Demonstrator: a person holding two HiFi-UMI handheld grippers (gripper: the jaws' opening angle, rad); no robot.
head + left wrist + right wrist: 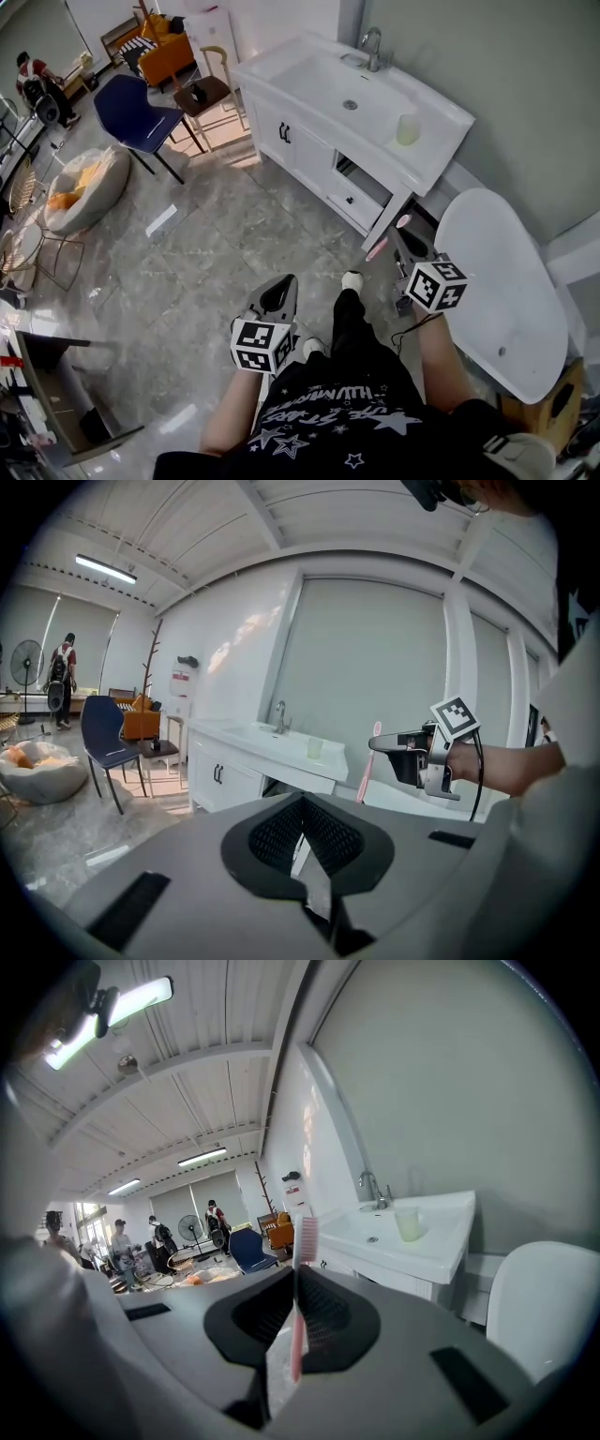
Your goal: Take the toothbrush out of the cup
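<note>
A pink toothbrush [386, 241] [298, 1309] stands upright between the jaws of my right gripper [401, 246] [295, 1279], which is shut on its handle with the bristle head up. The pale green cup [408, 129] [408, 1224] stands on the right end of the white sink counter [441, 155], well apart from the brush. My left gripper [277, 298] [302, 803] hangs lower left over the floor, shut and holding nothing. In the left gripper view the right gripper [380, 745] holds the toothbrush [367, 775] to the right of the cup [314, 748].
The vanity has an open drawer [361, 192] below the counter, and a tap [372, 47] at the back. A white oval fixture [506, 281] sits at the right. A blue chair [136, 112], a brown stool [202, 94] and a beanbag [84, 187] stand at the left.
</note>
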